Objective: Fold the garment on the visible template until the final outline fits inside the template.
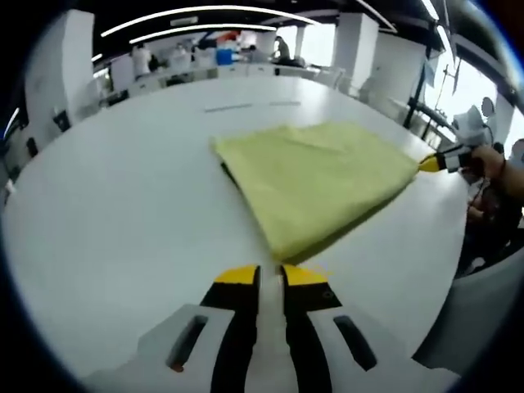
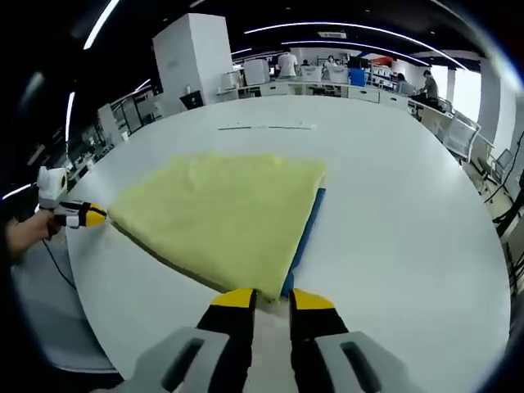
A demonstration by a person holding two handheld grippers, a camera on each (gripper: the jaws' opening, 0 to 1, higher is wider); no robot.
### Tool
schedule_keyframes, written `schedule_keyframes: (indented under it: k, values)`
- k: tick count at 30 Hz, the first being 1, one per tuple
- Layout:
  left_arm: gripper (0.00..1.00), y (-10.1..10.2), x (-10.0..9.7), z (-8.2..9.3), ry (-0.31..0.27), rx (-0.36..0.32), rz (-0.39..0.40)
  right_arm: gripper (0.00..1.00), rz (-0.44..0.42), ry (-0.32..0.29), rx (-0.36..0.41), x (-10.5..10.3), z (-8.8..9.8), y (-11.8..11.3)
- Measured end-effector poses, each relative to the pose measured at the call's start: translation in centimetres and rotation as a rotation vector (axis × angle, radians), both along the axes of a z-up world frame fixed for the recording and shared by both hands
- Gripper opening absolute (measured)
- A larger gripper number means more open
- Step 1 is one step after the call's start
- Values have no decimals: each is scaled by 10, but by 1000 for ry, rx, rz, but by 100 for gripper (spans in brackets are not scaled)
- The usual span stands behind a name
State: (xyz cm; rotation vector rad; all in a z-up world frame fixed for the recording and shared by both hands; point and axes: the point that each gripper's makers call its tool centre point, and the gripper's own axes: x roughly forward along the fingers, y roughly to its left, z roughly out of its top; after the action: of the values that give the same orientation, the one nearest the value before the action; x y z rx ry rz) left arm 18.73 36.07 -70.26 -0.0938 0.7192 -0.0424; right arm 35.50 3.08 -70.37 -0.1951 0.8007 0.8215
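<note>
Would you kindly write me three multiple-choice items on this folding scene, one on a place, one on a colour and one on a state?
1. Where does the blue template edge show in the right gripper view?
A. along the right side of the yellow-green folded cloth
B. on top of the cloth
C. at the far edge of the round white table

2. What colour are the gripper jaw tips?
A. red
B. yellow
C. green

3. How do the right gripper jaws stand?
A. wide apart
C. close together at the cloth's near corner
B. clamped on a cable

Answers: 1 A, blue strip borders that side; 2 B, yellow tips show on the left gripper too; 3 C, tips nearly meet there.
</note>
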Motion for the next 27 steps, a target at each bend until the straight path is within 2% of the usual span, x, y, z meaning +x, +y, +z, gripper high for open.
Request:
schedule_keyframes:
  k: [6,19,24,27]
  values:
    - [35,-1,1,19,-17,-10,2,37,20,-38,21,0,23,8]
    - [62,-19,-1,65,-95,-48,-31,73,71,-45,99,-10,68,21]
    - [72,-24,0,73,-112,-60,-35,82,95,-57,91,-16,78,19]
    - [76,-31,-1,74,-106,-110,-32,87,104,-59,90,-19,82,17]
